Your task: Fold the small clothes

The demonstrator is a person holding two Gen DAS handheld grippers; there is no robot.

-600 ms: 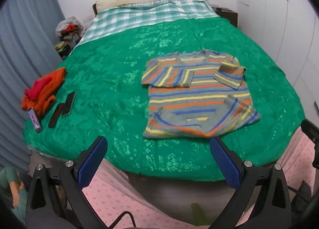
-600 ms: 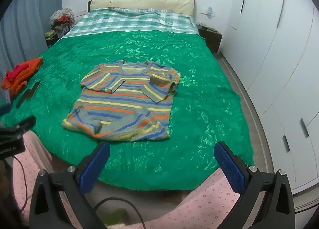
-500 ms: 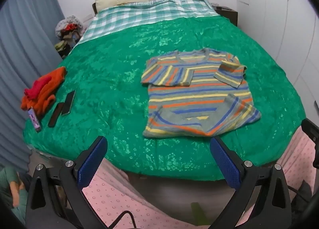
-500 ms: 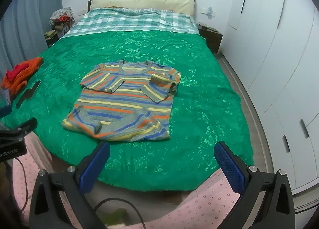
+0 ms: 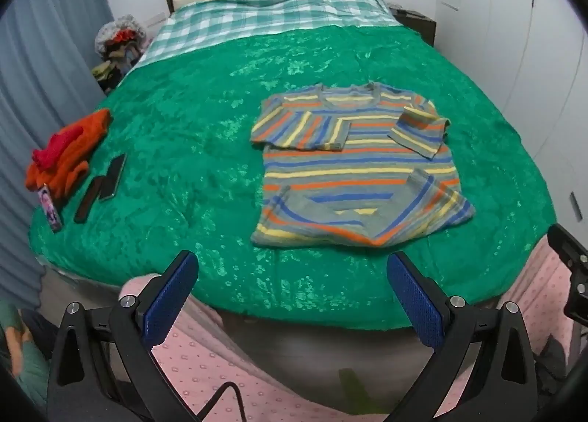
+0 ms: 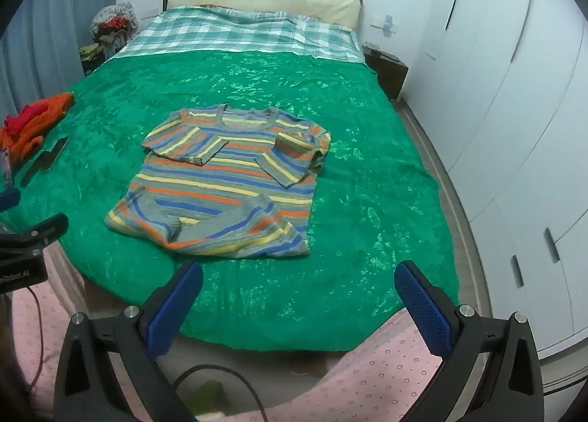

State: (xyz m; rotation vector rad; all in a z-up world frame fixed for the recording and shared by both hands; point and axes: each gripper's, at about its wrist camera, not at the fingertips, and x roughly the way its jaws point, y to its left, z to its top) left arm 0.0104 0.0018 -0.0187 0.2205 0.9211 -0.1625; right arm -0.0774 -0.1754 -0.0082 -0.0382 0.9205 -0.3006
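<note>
Both grippers, left gripper and right gripper, are hanging wide apart, holding nothing, while the striped sweater is lying ahead on the green bedspread, sleeves folded in.

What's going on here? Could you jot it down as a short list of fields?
setting: bed with green blanket
main garment: striped shirt, flat, both sleeves folded in, bottom corners turned up
left gripper: open, empty, short of the blanket edge
right gripper: open, empty, above the blanket's near edge
also on bed: orange clothes, two dark flat objects
</note>
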